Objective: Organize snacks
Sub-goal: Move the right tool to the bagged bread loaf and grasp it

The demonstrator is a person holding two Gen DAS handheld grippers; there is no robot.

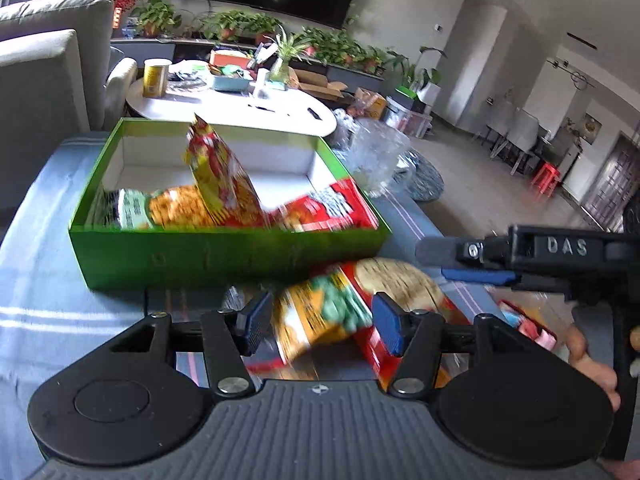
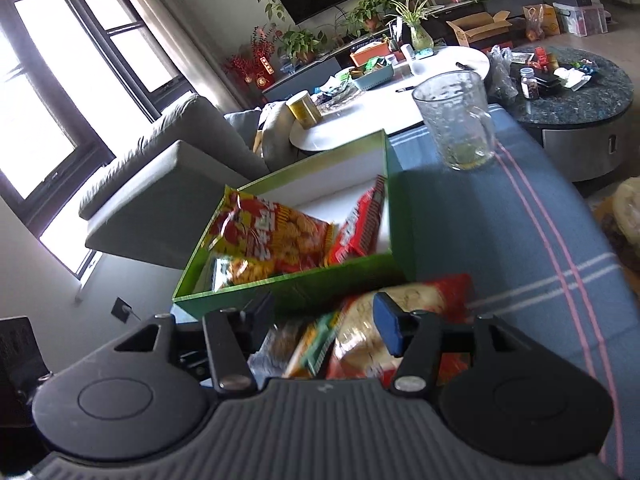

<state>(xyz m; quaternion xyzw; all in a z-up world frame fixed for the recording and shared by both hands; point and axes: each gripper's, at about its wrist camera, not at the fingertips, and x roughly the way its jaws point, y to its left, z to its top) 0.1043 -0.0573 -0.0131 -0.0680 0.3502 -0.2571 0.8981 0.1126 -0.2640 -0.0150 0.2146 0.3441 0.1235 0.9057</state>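
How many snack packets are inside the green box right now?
3 in the green box: an upright red-yellow packet mid-box, an orange-green packet flat at its near left, a red packet against the right wall. More could hide beneath.

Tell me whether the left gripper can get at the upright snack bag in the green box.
Probably yes. The green box is open-topped, and the upright bag rises above its near wall. The left gripper, jaws open, faces it with only the loose packets lying low in between.
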